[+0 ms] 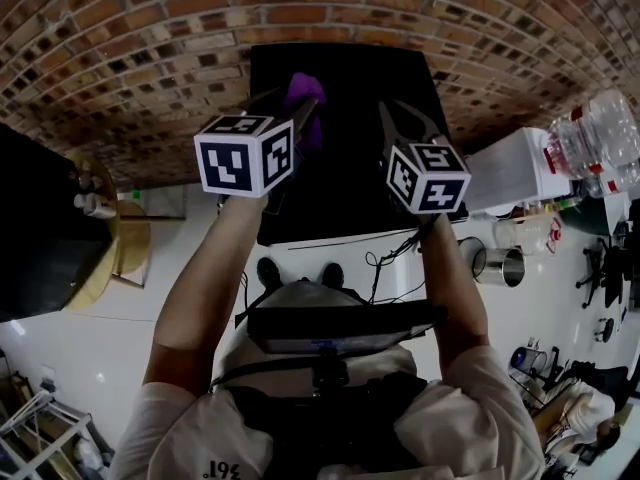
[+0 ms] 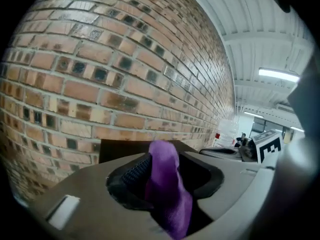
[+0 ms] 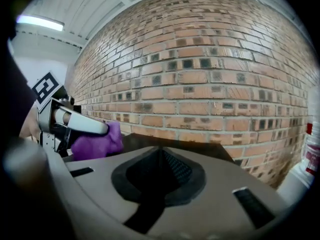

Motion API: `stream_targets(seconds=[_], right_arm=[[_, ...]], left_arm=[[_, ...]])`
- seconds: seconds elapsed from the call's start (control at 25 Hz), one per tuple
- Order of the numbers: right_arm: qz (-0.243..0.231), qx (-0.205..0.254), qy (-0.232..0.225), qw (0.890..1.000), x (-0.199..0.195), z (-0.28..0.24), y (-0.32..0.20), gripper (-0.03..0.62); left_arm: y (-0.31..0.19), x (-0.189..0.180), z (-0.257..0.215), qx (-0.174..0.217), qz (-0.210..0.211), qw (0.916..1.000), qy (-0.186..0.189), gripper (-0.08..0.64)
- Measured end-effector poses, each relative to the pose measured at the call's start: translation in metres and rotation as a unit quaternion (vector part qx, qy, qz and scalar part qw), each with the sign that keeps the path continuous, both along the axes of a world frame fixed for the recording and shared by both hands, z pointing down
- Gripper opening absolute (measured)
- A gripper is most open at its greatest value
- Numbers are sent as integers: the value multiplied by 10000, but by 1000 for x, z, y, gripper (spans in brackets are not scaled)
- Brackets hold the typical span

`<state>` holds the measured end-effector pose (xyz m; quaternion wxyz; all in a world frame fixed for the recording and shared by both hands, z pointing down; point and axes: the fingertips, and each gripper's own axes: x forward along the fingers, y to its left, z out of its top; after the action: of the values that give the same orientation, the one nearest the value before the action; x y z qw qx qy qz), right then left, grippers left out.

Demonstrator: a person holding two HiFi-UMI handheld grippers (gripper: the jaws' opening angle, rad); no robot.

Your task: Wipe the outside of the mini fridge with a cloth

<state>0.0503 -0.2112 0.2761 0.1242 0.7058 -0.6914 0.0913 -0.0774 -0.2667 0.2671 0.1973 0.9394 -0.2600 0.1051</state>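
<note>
Black fridge (image 1: 345, 173) backs onto brick wall (image 1: 150, 48). Left tongs (image 2: 165, 170) over fridge top, left part: spread. Purple cloth (image 2: 167, 184) stands loose between them, against one pad, with gap on other side. Right tongs (image 3: 161, 155) over fridge top, right part, near left tongs: pressed together, nothing in them. Plastic bottles (image 1: 592, 133) right of fridge.

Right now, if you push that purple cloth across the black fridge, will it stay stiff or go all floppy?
Probably floppy: the purple cloth bends and droops in folds between the jaws of the left gripper. It looks light, likely bunching up rather than sliding flat across the mini fridge. It shouldn't roll or break.
</note>
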Motion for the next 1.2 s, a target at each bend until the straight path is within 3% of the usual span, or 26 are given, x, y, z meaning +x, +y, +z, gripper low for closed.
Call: stream_targets(seconds=[0.12, 0.28, 0.44, 0.56, 0.68, 0.8, 0.92, 1.0, 1.08, 1.2], right_arm=[[6, -53, 133, 9999, -5, -1, 2, 38], [-126, -62, 115, 9998, -18, -10, 4, 38], [-181, 44, 206, 9996, -31, -24, 9, 39], [-154, 81, 308, 9994, -39, -32, 11, 39], [-141, 51, 339, 9993, -44, -35, 13, 40], [-165, -9, 319, 9994, -50, -35, 14, 40], [-113, -105, 406, 9991, -54, -32, 17, 40], [-72, -148, 431, 9989, -56, -29, 18, 40], [-18, -180, 436, 9989, -57, -27, 19, 40], [139, -174, 442, 9988, -53, -28, 22, 40]], left_arm=[[11, 20, 1, -252, 324, 9990, 156, 313], [22, 16, -12, -94, 717, 9967, 361, 316], [22, -2, -6, 260, 1265, 9915, -132, 284], [29, -6, 15, 127, 1801, 9818, -593, 281], [43, -6, 31, -101, 2289, 9701, -802, 281], [46, -3, 36, -140, 2314, 9692, -834, 305], [56, 8, 25, -443, 2389, 9693, -364, 305], [70, 19, 14, -855, 2610, 9615, 96, 289], [83, 30, 11, -994, 2783, 9550, 236, 276], [92, 42, 10, -1039, 2831, 9529, 320, 275]])
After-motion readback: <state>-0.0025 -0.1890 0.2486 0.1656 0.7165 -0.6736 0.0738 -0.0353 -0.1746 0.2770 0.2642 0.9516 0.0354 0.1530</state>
